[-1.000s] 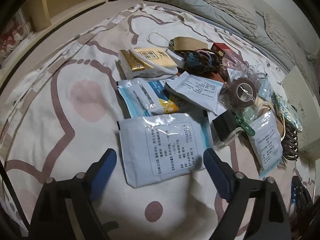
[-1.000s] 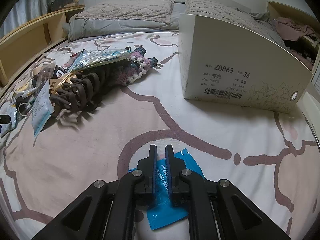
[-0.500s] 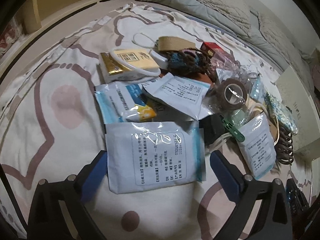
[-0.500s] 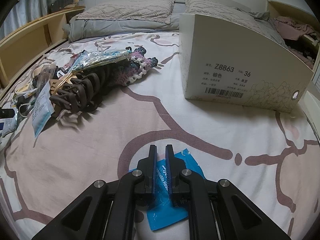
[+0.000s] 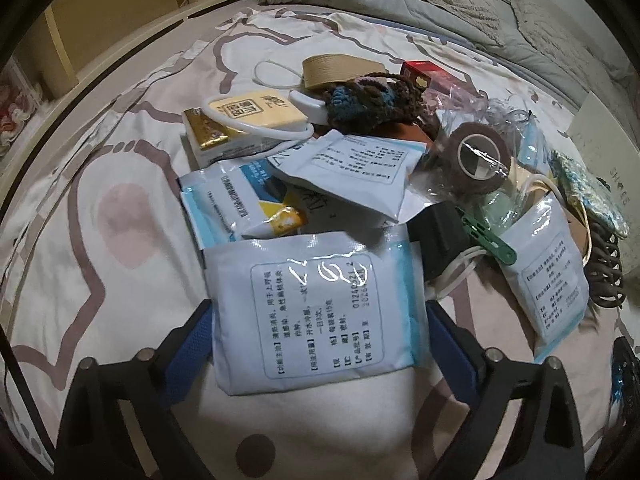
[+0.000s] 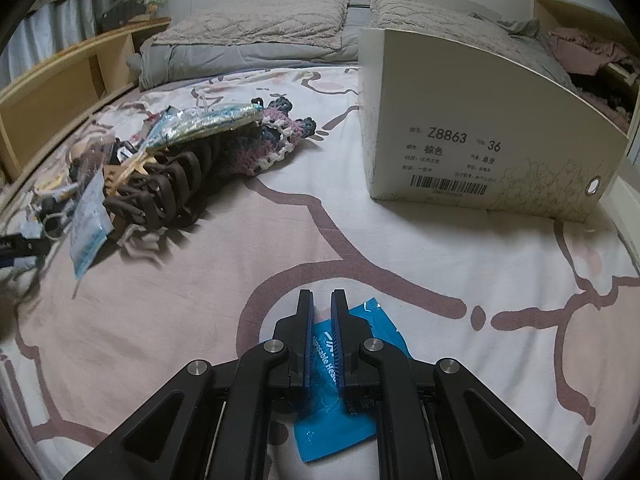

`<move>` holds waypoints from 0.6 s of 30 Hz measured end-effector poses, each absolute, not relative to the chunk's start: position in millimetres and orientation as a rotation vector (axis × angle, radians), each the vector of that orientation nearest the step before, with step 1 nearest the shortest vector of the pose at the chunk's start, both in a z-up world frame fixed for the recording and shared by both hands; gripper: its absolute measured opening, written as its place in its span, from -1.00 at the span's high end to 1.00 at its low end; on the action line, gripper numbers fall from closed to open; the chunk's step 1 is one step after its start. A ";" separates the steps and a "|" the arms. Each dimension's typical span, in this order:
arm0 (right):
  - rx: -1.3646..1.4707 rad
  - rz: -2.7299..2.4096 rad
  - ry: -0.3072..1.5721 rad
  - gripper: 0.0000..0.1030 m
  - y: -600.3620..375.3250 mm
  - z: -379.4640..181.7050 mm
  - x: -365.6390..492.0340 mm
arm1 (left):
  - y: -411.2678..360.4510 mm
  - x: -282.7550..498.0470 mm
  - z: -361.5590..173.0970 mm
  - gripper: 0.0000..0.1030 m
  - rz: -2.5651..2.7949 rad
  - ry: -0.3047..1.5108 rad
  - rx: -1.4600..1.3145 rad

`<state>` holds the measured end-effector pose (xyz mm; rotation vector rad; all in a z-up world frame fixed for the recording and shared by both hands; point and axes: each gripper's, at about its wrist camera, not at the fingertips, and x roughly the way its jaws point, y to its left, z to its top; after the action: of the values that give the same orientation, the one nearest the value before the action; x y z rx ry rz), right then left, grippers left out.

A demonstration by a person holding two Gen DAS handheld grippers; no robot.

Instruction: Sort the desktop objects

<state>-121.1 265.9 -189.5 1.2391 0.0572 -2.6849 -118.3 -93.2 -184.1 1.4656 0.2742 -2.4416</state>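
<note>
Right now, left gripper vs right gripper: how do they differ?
The left gripper is spread wide with jaws closing around a white medicine sachet; the right gripper is shut. The sachet lies between the left's fingers; a blue packet lies beneath the right's. Both have blue pads and point down at the bedsheet.

A bed sheet (image 6: 248,256) with pink blotches and brown looping lines covered the bed. At its head lay a grey quilt (image 6: 240,54) with two pillows (image 6: 256,24) on top, and a wooden shelf (image 6: 60,96) ran along the sheet's left edge.
</note>
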 end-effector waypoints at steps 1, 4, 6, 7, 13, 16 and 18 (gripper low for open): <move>1.238 -2.675 0.031 0.83 267.9 -188.1 -121.4 | -93.4 -116.9 -183.6 -0.80 -2.442 0.274 1.465; 1.259 -2.636 -0.099 0.83 277.2 -183.9 -125.2 | -92.8 -113.3 -181.6 -0.66 -2.447 0.276 1.467; 1.277 -2.623 -0.163 0.83 281.1 -179.4 -126.8 | -92.5 -109.8 -180.2 -0.60 -2.450 0.282 1.472; 1.277 -2.624 -0.184 0.83 282.2 -175.9 -127.1 | -91.7 -107.9 -179.6 -0.60 -2.453 0.285 1.476; 1.211 -2.694 -0.158 0.83 285.8 -151.9 -120.6 | -84.3 -96.2 -175.3 -0.56 -2.483 0.316 1.502; 1.207 -2.757 -0.168 0.83 297.8 -145.4 -120.3 | -76.3 -90.0 -173.8 -0.55 -2.507 0.334 1.514; 1.225 -2.791 -0.187 0.83 307.9 -145.8 -123.6 | -67.2 -86.0 -173.3 -0.55 -2.524 0.334 1.524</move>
<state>-123.6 307.9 -145.8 1.2247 -0.1868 -2.7907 -86.0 -67.2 -173.3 1.5245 0.3341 -2.5244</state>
